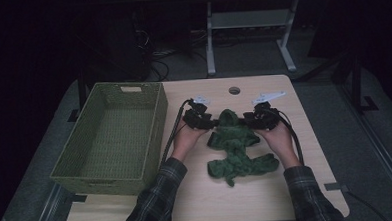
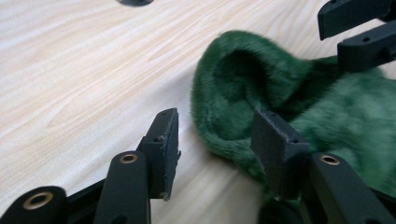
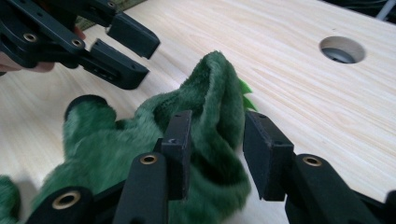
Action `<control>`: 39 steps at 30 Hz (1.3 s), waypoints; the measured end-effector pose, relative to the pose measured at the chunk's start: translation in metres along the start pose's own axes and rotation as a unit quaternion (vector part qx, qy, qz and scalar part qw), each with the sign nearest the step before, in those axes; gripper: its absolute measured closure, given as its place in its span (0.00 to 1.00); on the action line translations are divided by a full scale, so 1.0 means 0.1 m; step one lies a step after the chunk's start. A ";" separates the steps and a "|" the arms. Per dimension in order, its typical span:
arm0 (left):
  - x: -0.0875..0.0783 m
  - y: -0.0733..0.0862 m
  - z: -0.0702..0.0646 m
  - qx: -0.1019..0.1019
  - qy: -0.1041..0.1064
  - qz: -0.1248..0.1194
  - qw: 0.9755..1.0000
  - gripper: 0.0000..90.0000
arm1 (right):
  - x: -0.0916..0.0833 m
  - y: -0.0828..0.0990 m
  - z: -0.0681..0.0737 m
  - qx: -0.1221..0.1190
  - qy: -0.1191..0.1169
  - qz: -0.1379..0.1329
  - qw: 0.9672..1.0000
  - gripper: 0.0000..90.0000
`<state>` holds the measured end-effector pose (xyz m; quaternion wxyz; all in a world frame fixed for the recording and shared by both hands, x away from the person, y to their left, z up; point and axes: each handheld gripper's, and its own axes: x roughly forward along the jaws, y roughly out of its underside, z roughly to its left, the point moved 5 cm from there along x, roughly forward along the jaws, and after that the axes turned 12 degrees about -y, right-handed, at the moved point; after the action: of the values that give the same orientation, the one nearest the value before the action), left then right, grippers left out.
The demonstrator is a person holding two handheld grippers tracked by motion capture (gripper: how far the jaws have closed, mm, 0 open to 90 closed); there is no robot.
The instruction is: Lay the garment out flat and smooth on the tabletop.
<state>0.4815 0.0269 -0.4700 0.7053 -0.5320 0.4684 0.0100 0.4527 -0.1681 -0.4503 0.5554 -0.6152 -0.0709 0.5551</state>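
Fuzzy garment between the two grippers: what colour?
Dark green plush garment, plain with no pattern; clearest in the right gripper view.

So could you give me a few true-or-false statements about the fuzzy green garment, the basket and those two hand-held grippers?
1. The fuzzy green plush garment lies on the light wooden table. True.
2. The green woven basket holds the garment. False: the basket is empty.
3. The left hand-held gripper stands open beside the garment's hood. True.
4. The right hand-held gripper is clamped shut on the fabric. False: its jaws stand apart, fabric between them.
5. The basket sits right of the garment. False: left.
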 end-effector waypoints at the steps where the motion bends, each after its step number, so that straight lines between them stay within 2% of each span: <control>1: 0.03 0.01 0.01 -0.002 0.002 0.003 1.000 0.55 | 0.04 -0.01 -0.01 -0.001 0.000 0.000 1.000 0.69; 3: 0.09 0.01 0.02 -0.010 0.005 0.006 1.000 0.55 | 0.11 0.00 -0.03 0.003 0.000 0.010 1.000 0.68; 4: 0.11 0.02 0.02 -0.008 0.007 0.010 1.000 0.55 | 0.17 0.02 -0.04 0.012 -0.001 0.026 1.000 0.68; 7: 0.17 0.04 0.00 -0.002 0.009 0.016 1.000 0.54 | 0.24 0.07 -0.07 0.013 -0.001 0.043 0.999 0.72; 9: 0.21 0.05 -0.01 -0.004 0.011 0.019 1.000 0.54 | 0.28 0.11 -0.10 0.014 0.003 0.060 0.998 0.77; 10: 0.22 0.06 -0.02 -0.004 0.012 0.021 1.000 0.54 | 0.27 0.14 -0.12 0.014 0.010 0.066 0.998 0.83; 15: 0.29 0.05 -0.08 -0.009 0.025 0.025 0.999 0.53 | 0.20 0.23 -0.20 0.032 0.008 0.061 0.998 0.86; 18: 0.32 0.04 -0.12 0.006 0.026 0.034 0.999 0.53 | 0.16 0.25 -0.21 0.034 0.001 0.057 0.998 0.94; 19: 0.34 0.03 -0.14 0.004 0.028 0.033 0.999 0.53 | 0.15 0.25 -0.21 0.032 0.002 0.053 0.998 0.95; 21: 0.34 0.02 -0.16 0.008 0.030 0.036 0.999 0.60 | 0.13 0.24 -0.21 0.033 0.002 0.048 0.998 0.96; 22: 0.34 0.01 -0.16 0.020 0.028 0.041 0.999 0.67 | 0.12 0.24 -0.21 0.031 0.005 0.044 0.999 0.96; 24: 0.34 0.01 -0.18 0.023 0.025 0.044 0.998 0.83 | 0.09 0.24 -0.21 0.030 0.005 0.039 0.999 0.96; 25: 0.33 0.00 -0.17 0.036 0.018 0.048 0.998 0.89 | 0.08 0.24 -0.21 0.031 0.006 0.037 0.999 0.96; 26: 0.33 0.00 -0.17 0.035 0.018 0.048 0.998 0.94 | 0.05 0.24 -0.22 0.031 0.008 0.034 0.999 0.96; 29: 0.28 0.00 -0.13 0.043 0.012 0.049 0.998 0.98 | 0.00 0.24 -0.24 0.037 0.012 0.023 0.999 0.96; 30: 0.27 -0.01 -0.13 0.040 0.011 0.045 0.998 0.98 | -0.02 0.24 -0.24 0.035 0.012 0.020 0.999 0.96; 32: 0.23 -0.03 -0.10 0.046 0.002 0.039 0.998 0.98 | -0.05 0.24 -0.25 0.033 0.016 0.019 0.999 0.96; 35: 0.13 -0.10 -0.05 0.051 -0.014 0.011 0.999 0.99 | -0.10 0.24 -0.27 0.033 0.022 0.013 0.999 0.97; 39: -0.02 -0.20 0.04 0.055 -0.040 -0.028 0.997 0.99 | -0.19 0.21 -0.29 0.024 0.025 -0.016 0.999 0.97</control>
<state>0.4934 0.0221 -0.4541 0.7516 -0.5043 0.4248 -0.0146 0.4566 -0.2065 -0.4612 0.5804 -0.6140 -0.0531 0.5323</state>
